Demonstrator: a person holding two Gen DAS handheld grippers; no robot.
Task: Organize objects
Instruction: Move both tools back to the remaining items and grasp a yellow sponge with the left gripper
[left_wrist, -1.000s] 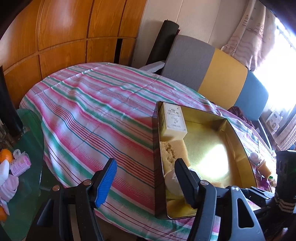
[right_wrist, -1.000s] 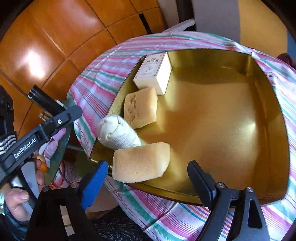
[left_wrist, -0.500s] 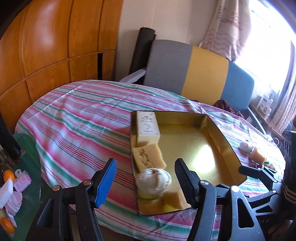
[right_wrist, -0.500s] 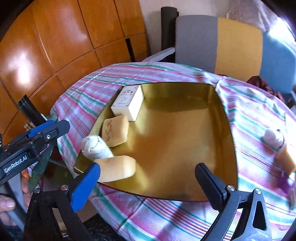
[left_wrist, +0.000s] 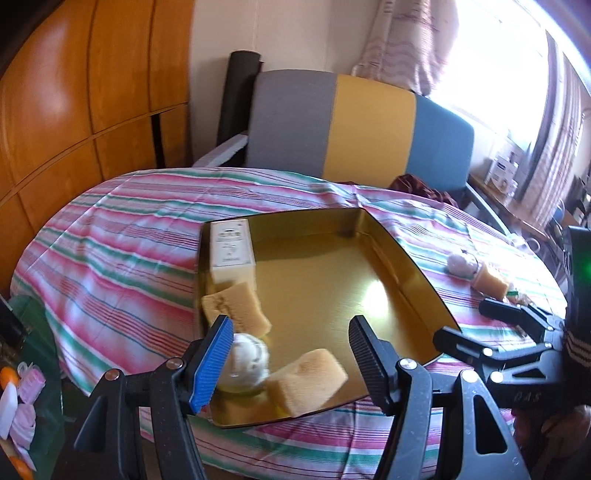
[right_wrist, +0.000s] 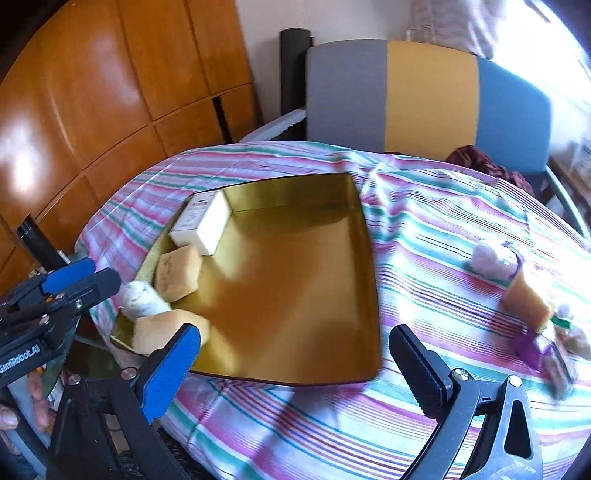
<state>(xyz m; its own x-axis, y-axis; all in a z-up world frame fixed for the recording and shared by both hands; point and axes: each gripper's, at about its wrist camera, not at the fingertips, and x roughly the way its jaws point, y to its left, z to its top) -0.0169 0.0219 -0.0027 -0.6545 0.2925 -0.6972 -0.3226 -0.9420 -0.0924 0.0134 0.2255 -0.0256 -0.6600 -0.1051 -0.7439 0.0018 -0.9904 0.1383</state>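
Gold tin tray (left_wrist: 402, 266): sits on the striped tablecloth (left_wrist: 110, 258), open side up. Along its left wall, far to near: white carton (left_wrist: 232, 248), yellow sponge (left_wrist: 236, 308), white round bundle (left_wrist: 246, 360), second yellow sponge (left_wrist: 306, 380). The rest of the tray floor is bare.

My left claw (left_wrist: 290, 360): hangs over the tray's near left corner, jaws parted, gripping nothing. The bundle and near sponge show in the gap between the fingers but lie below in the tray, apart from the pads.

My right claw (right_wrist: 295, 365): jaws have just been spreading and stand wide over the tray's near edge, nothing between them.

Loose items, on the cloth right of the tray, well apart from it: a white fluffy ball (right_wrist: 493, 258), and just beside it an orange-yellow sponge block (right_wrist: 526, 301).

Right wrist view only: a purple-and-white clutter (right_wrist: 554, 347) near that block, blurred beyond naming; my left claw's body at the left edge, with fingers of the hand (right_wrist: 22, 406) holding it.

Left wrist view only: a green glass side table (left_wrist: 40, 347) at the near left carrying pink-and-white items and orange fruit; my right claw's frame at the right edge.

Both views: a chair (left_wrist: 354, 125) in grey, yellow and blue beyond the table.
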